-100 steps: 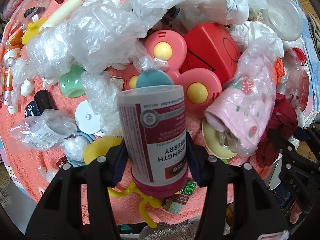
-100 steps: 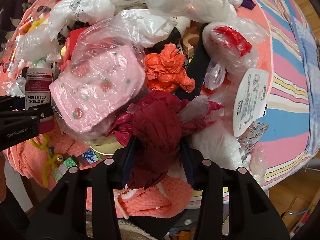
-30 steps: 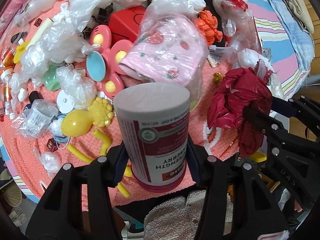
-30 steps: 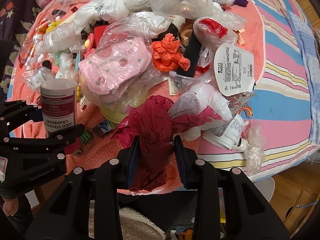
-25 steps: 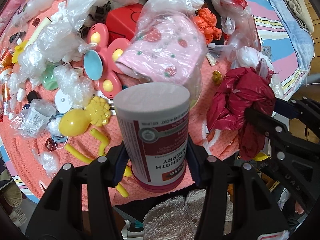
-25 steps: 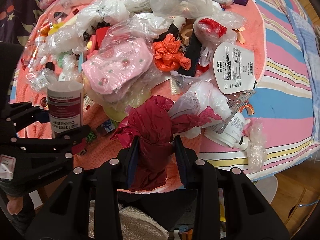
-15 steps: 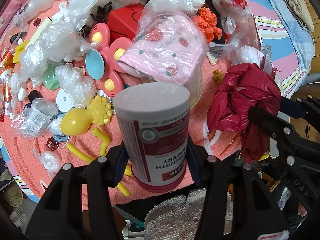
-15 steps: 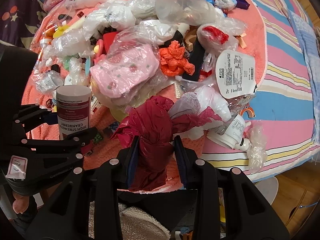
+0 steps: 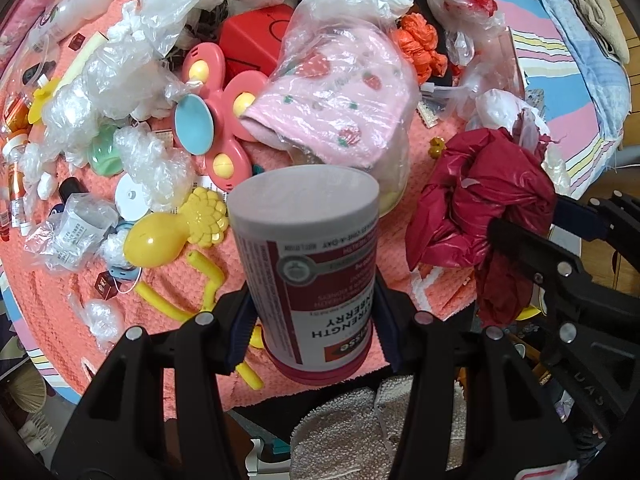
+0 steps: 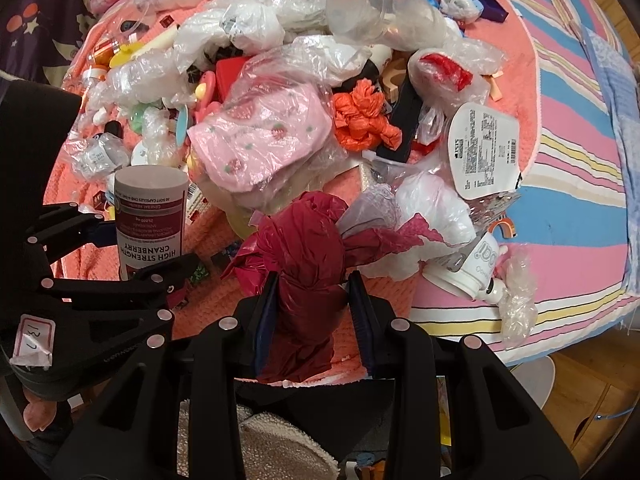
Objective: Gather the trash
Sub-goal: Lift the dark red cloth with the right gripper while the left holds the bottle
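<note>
Now, left gripper [image 9: 312, 312]: fingers clenched on the cranberry supplement bottle [image 9: 312, 264], upside down, lifted clear of the coral blanket [image 9: 52, 300].
Right gripper [image 10: 310, 304]: fingers pinched on a crumpled dark red plastic bag [image 10: 300, 256], also lifted.
Bottle handling: rigid, smooth-sided, probably light; a mid-label grip suits it. Contents cannot be told.
Bag handling: soft, compressible, near weightless; hold the bunched middle.
Containers: clear bag [image 9: 344, 92] around pink strawberry-print cloth; clear plastic jar [image 10: 380, 12] looks empty.

"HIGH STRENGTH CRANBERRY" on supplement bottle [image 10: 150, 224]
</note>
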Tool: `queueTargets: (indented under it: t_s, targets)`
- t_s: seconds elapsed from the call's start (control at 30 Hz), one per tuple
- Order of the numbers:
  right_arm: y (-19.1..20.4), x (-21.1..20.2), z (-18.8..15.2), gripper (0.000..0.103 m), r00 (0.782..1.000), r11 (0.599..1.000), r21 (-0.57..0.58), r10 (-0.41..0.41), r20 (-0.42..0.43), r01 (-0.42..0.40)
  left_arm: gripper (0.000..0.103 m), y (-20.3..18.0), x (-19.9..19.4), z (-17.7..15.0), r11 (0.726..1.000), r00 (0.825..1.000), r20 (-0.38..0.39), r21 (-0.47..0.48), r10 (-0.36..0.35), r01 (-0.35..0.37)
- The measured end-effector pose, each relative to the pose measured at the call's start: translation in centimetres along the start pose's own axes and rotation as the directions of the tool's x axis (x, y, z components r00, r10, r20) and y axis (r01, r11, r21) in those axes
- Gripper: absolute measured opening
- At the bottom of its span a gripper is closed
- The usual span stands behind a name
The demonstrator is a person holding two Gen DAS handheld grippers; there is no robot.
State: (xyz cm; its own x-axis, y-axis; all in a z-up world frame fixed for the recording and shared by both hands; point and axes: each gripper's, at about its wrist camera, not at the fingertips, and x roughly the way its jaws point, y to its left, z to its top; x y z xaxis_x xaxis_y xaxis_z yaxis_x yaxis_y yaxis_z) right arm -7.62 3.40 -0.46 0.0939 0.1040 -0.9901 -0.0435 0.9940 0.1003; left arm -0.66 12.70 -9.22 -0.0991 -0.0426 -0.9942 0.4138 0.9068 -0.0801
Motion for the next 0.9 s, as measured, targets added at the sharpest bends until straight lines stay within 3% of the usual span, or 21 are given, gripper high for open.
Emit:
queueTargets:
  t_s: [0.9]
  targets:
    - [-1.0, -0.8, -0.6, 0.033, 1.000, 0.999, 0.029, 0.017, 0.010, -0.018, 0.049, -1.5, 0.6, -0.1, 1.000, 1.000, -0.010, 0.014, -0.003, 0.003]
